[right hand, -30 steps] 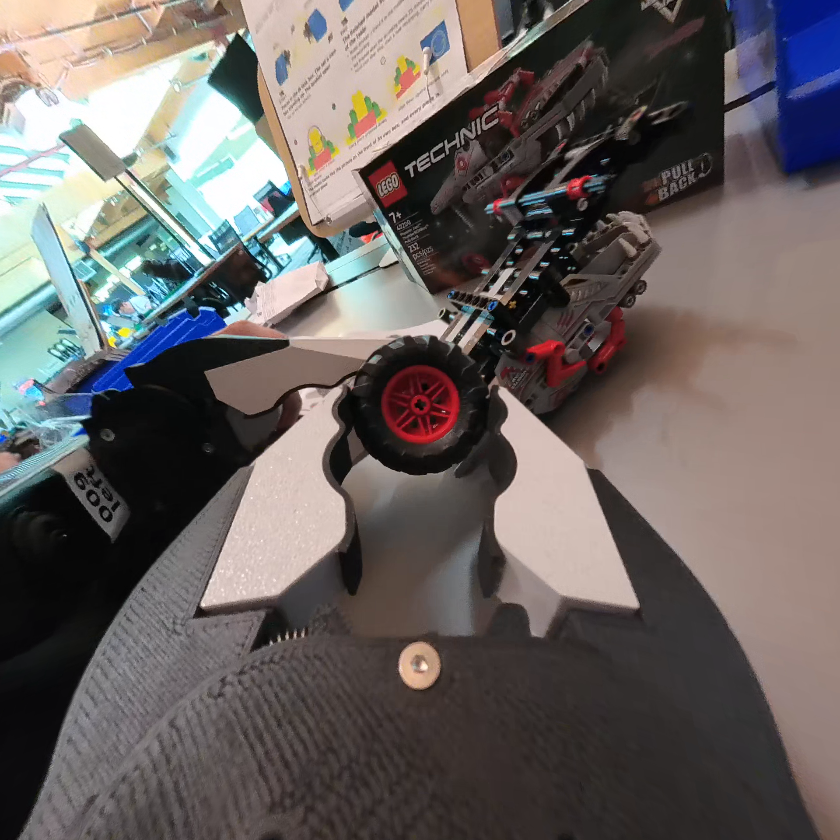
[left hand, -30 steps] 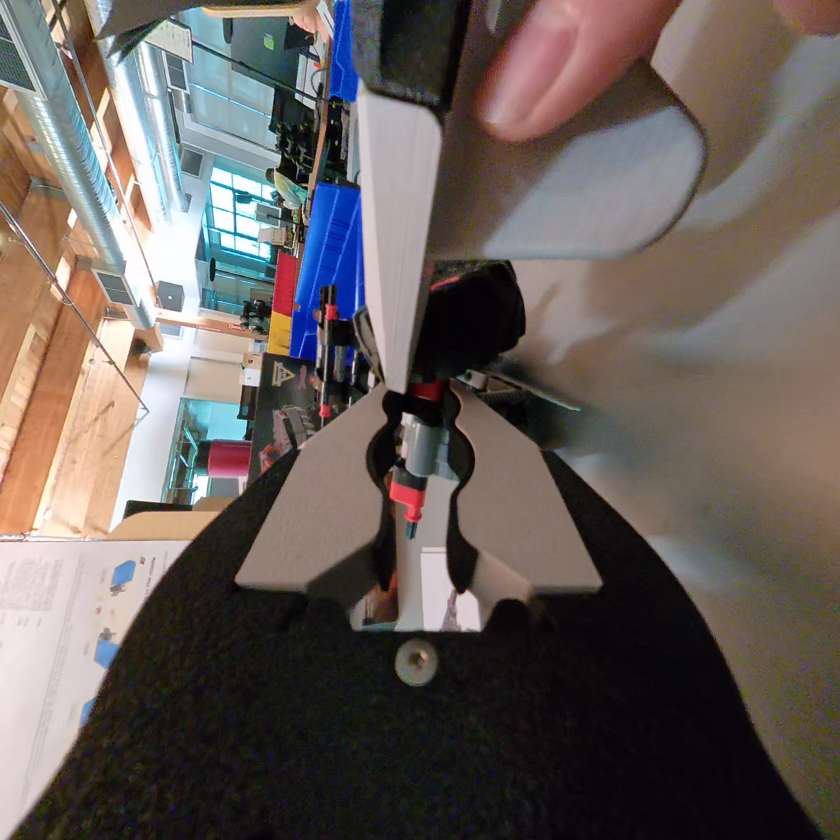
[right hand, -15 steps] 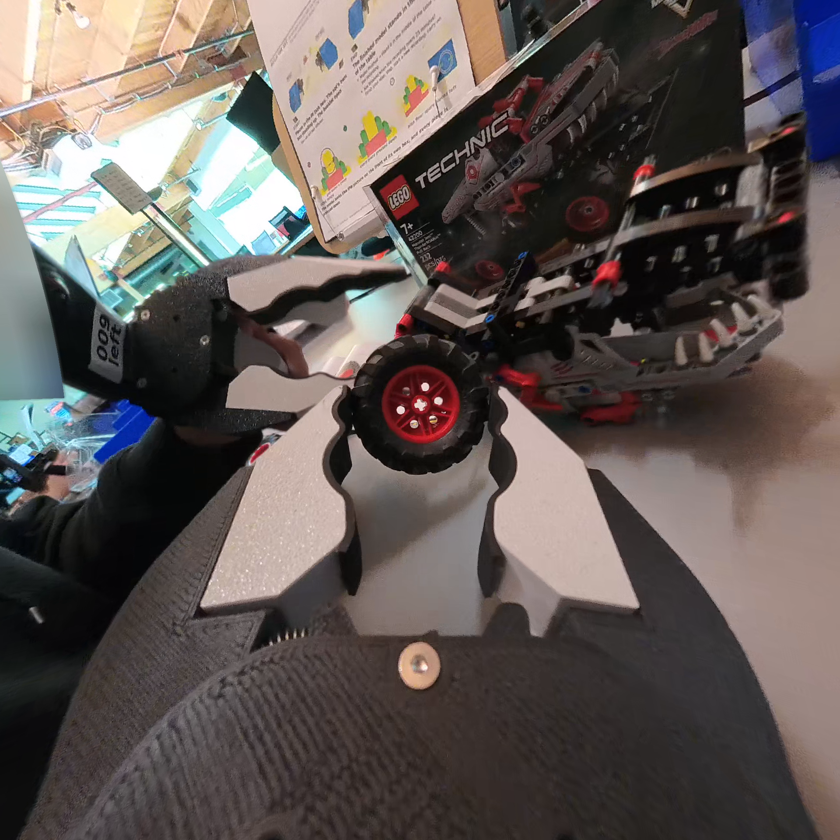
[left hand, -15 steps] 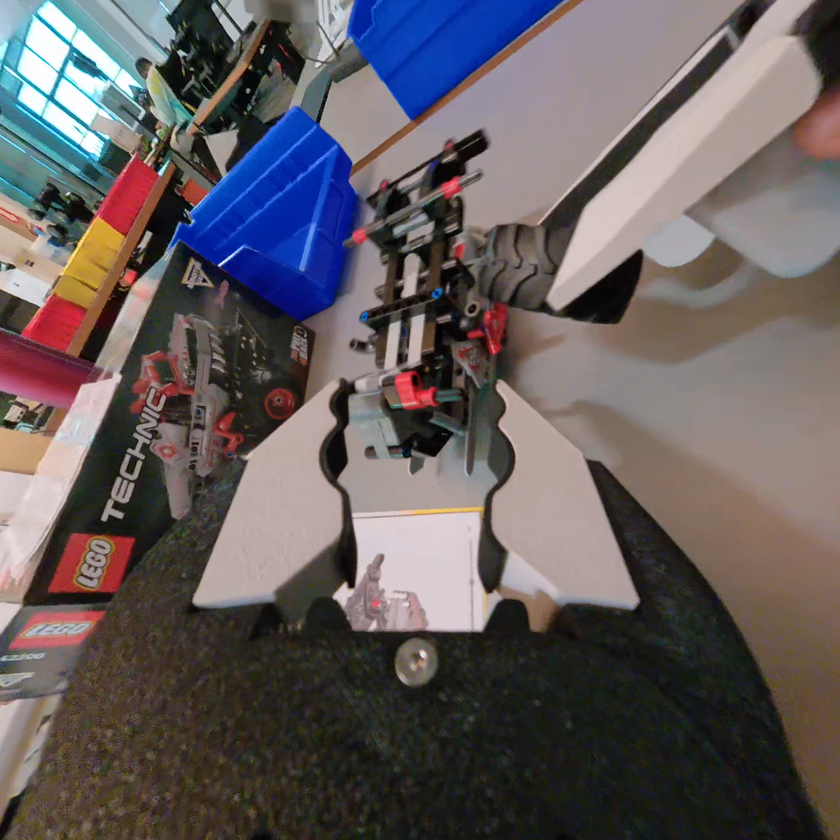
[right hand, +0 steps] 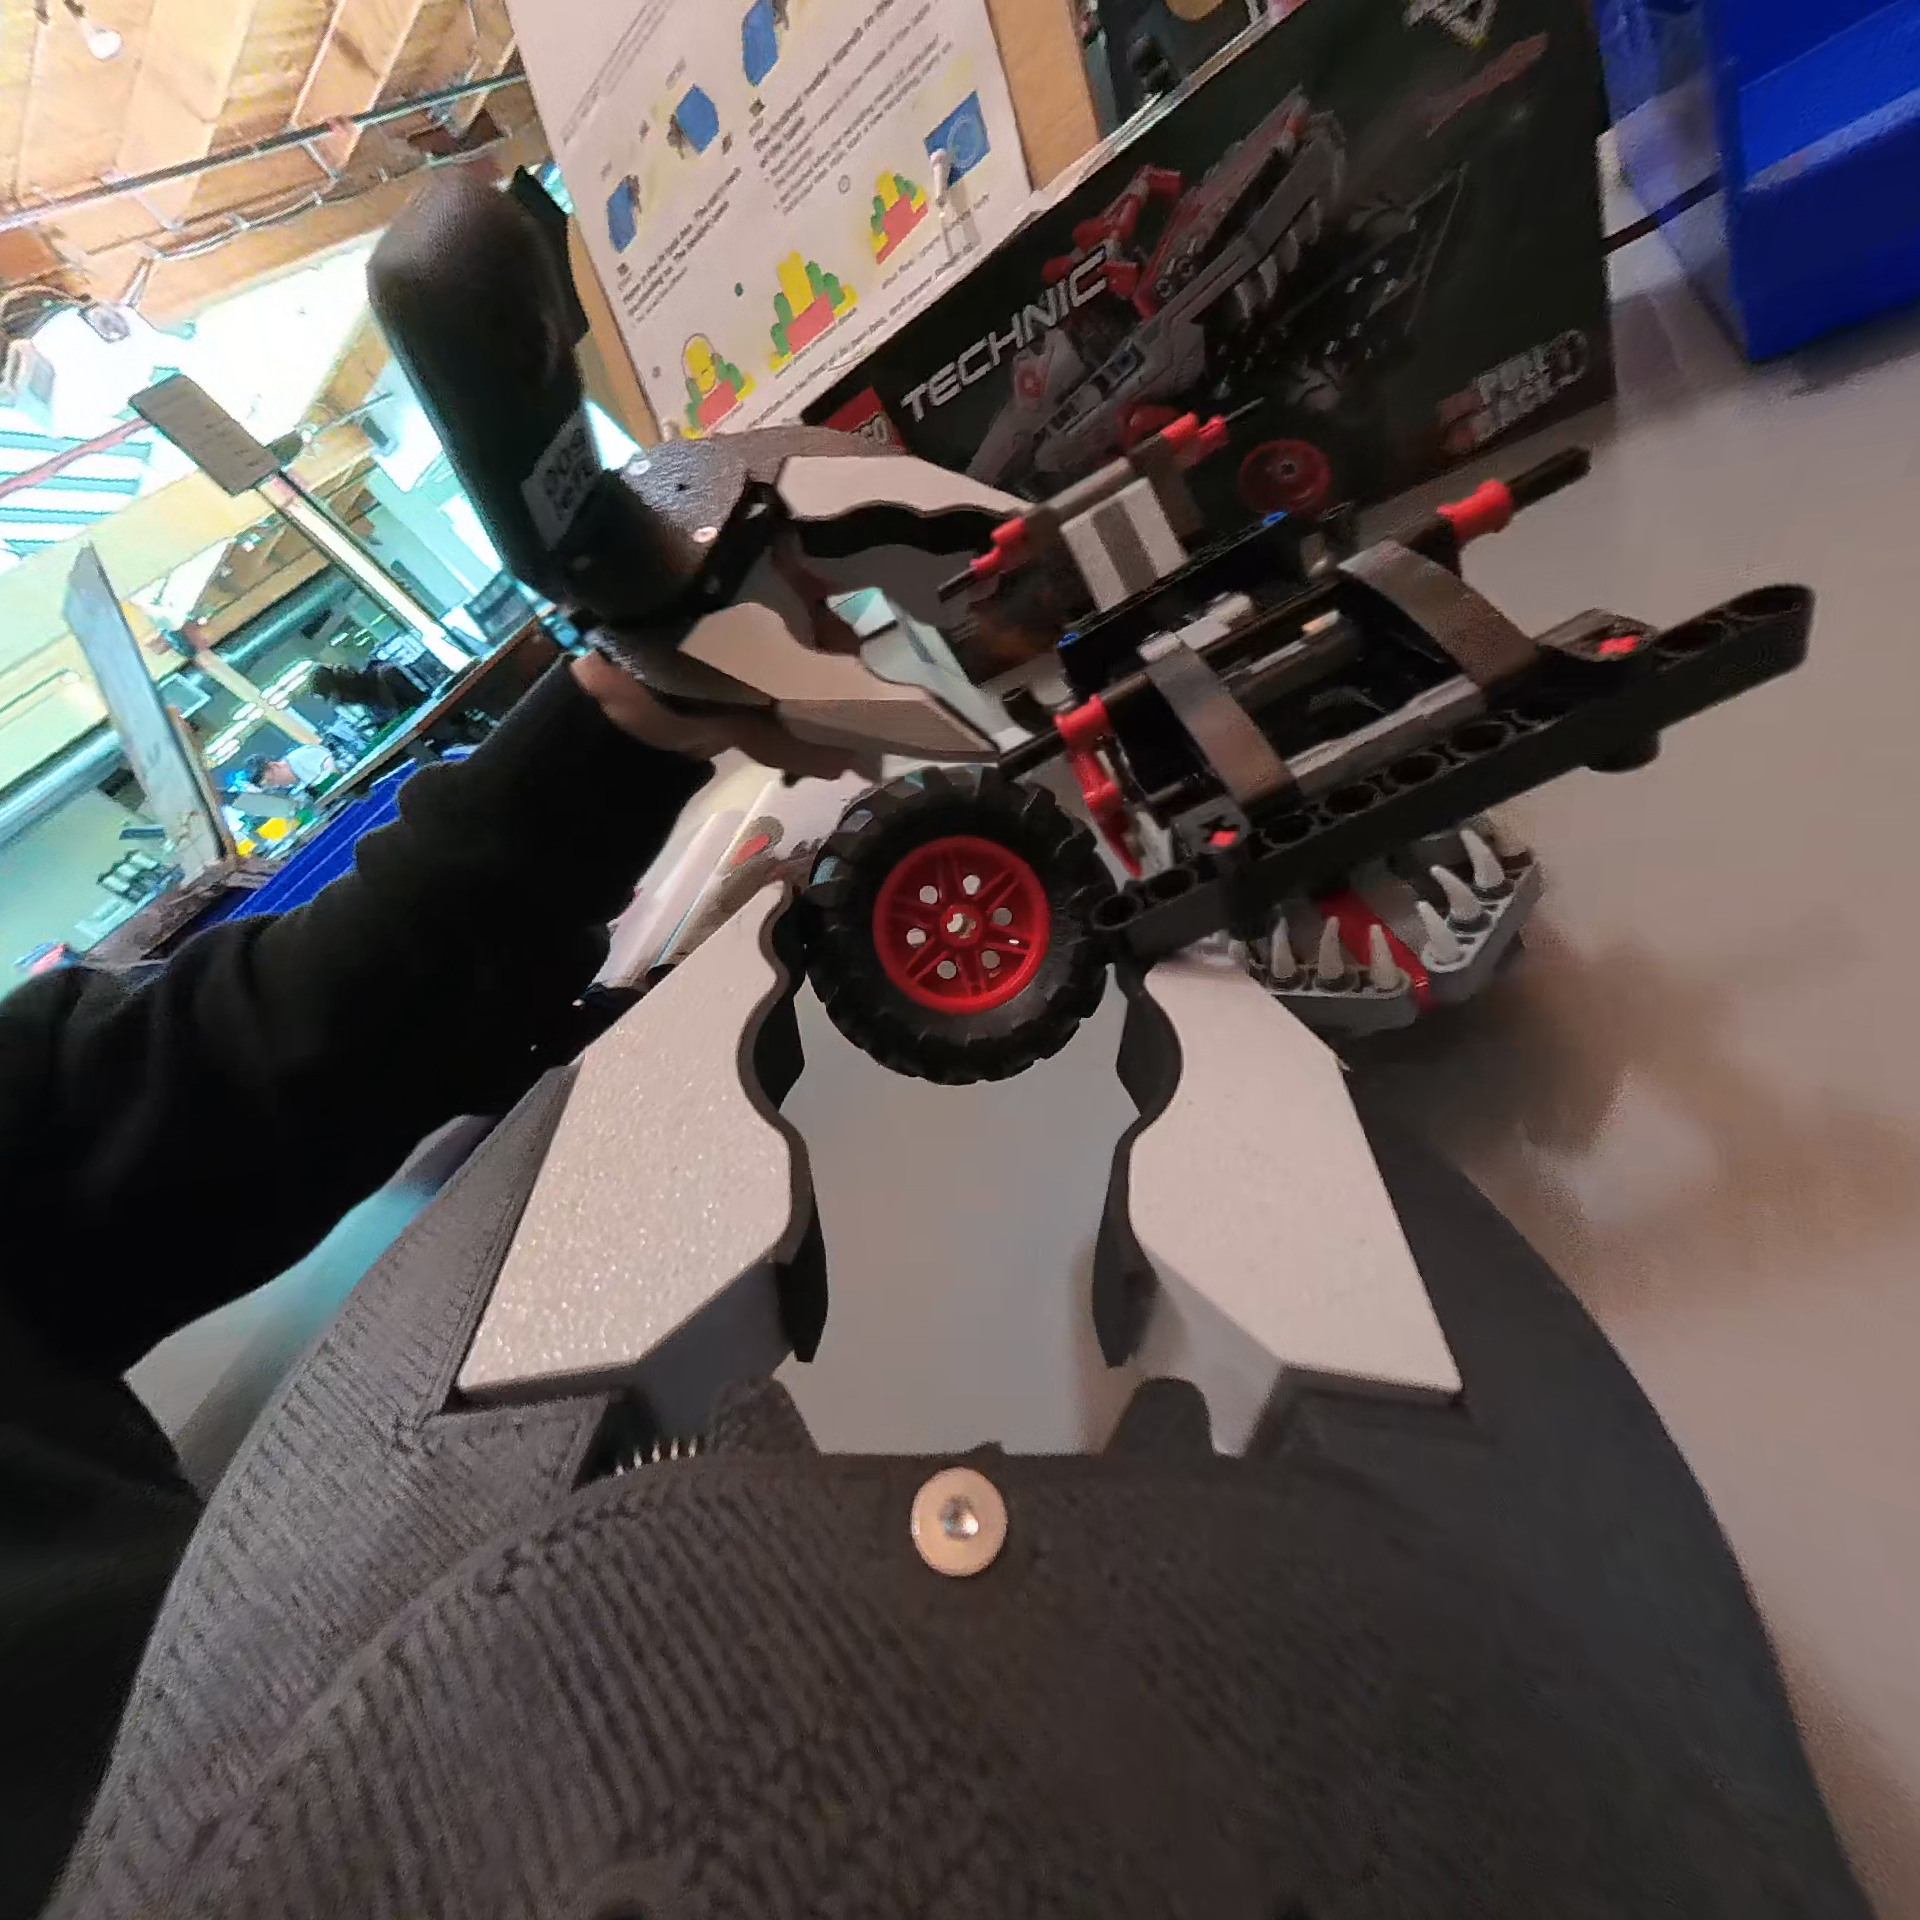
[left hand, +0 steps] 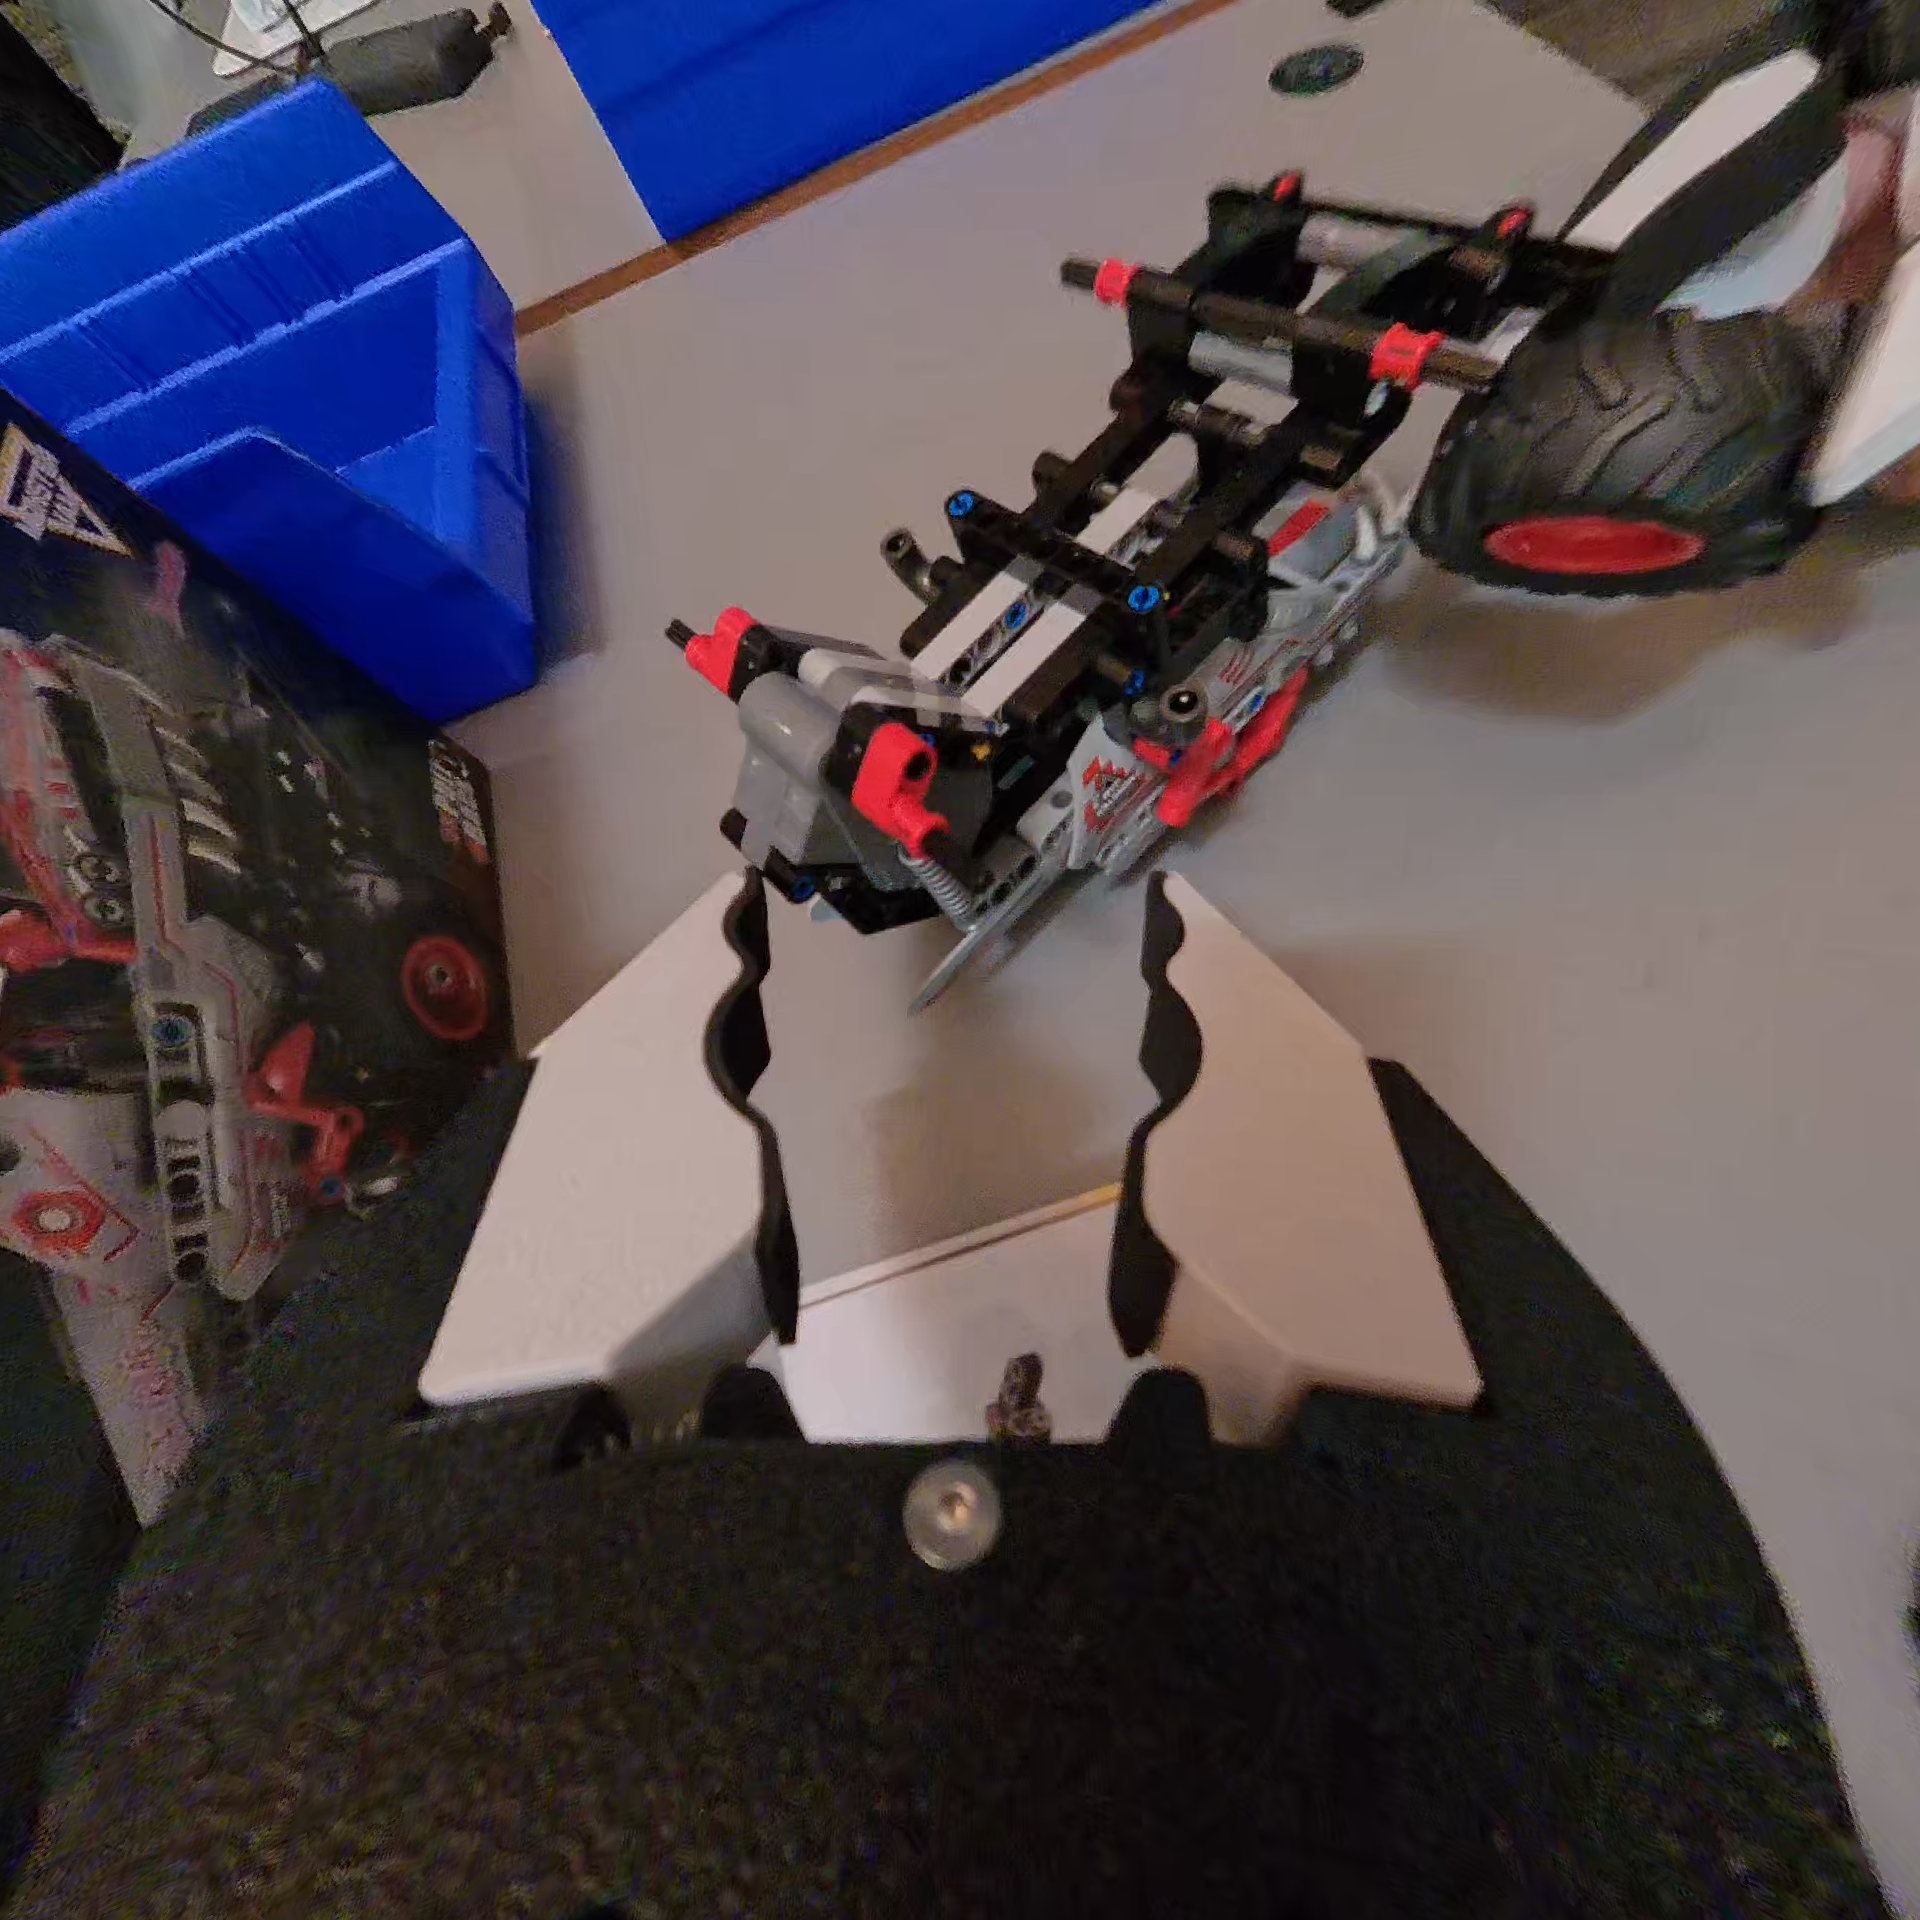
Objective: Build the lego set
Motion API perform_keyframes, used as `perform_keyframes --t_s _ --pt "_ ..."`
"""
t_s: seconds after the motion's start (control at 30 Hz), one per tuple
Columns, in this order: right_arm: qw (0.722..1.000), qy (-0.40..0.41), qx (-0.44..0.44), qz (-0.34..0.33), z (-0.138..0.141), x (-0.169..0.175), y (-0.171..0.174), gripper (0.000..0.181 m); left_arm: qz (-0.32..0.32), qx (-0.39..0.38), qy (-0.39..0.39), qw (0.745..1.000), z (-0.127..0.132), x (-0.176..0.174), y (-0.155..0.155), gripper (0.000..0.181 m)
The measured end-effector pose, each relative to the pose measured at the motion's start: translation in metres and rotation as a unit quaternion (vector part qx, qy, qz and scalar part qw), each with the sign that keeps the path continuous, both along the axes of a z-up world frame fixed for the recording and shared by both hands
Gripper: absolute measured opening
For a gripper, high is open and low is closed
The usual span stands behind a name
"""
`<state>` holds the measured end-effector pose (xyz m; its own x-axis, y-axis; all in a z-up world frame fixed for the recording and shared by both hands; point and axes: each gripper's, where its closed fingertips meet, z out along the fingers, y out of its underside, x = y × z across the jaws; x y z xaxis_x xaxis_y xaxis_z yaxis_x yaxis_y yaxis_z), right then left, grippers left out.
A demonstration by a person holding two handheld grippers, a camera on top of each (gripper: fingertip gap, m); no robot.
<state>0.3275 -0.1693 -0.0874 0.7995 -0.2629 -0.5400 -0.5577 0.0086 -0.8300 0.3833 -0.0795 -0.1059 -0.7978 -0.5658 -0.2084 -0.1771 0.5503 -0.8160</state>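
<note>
We are holding a claw in each hand over a grey table (left hand: pixel 1558 1039). Our right claw (right hand: pixel 956 966) is clamped on a black wheel (right hand: pixel 956 925) with a red hub, one finger on each side of the rubber tread. Our left claw (left hand: pixel 951 925) is standing apart with nothing between its fingers, just beside the near end of the toy car (left hand: pixel 1091 665).

The car is a half-built frame of black beams, grey panels and red pins. It is resting on the table, apparently upside down with a row of white teeth underneath, though blur is making that hard to confirm. In the right view, the wheel is sitting close against the end of a long black beam (right hand: pixel 1455 748). A thin black axle (left hand: pixel 1288 322) with red collars is crossing the far end of the frame. Behind the car, the kit's dark box (right hand: pixel 1299 270) is standing upright, with a blue bin (left hand: pixel 281 416) nearby.

We are judging the car to be light and stiff but fragile: pressed-together joints may pop apart if squeezed on thin bars or pins. The sturdy black beams along the middle look like the safest place to grip. The rubber tyre is soft and grippy, so it should be holding well in the claw, but pushing the hub onto an axle will need the frame braced.
</note>
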Motion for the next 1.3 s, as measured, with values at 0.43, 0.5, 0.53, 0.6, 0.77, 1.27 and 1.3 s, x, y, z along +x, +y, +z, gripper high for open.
perform_keyframes --t_s 0.43,0.5,0.53,0.6,0.77,1.27,1.3 --pt "0.999 0.012 0.019 -0.031 0.003 0.015 -0.026 0.059 0.174 -0.061 0.088 0.979 0.001 -0.037 -0.032 0.044" --pt "0.999 0.006 0.015 -0.029 0.004 0.013 -0.027 0.059 0.170 -0.085 0.081 0.978 0.004 -0.043 -0.045 0.039" --pt "0.999 0.003 0.015 -0.031 0.005 0.013 -0.028 0.059 0.160 -0.096 0.091 0.978 0.005 -0.048 -0.051 0.041" --pt "0.999 0.007 0.019 -0.026 0.007 0.012 -0.029 0.059 0.157 -0.121 0.108 0.974 0.006 -0.054 -0.058 0.048" --pt "0.999 0.021 0.033 -0.014 0.008 0.007 -0.027 0.059 0.188 -0.189 0.132 0.955 0.008 -0.052 -0.076 0.044" --pt "0.913 0.286 0.283 -0.067 0.017 0.005 -0.035 0.059 0.292 -0.121 -0.025 0.949 0.006 -0.037 -0.094 0.023" --pt "0.904 0.298 0.298 -0.073 0.016 0.005 -0.036 0.059 0.295 -0.123 -0.025 0.947 0.006 -0.038 -0.095 0.023"
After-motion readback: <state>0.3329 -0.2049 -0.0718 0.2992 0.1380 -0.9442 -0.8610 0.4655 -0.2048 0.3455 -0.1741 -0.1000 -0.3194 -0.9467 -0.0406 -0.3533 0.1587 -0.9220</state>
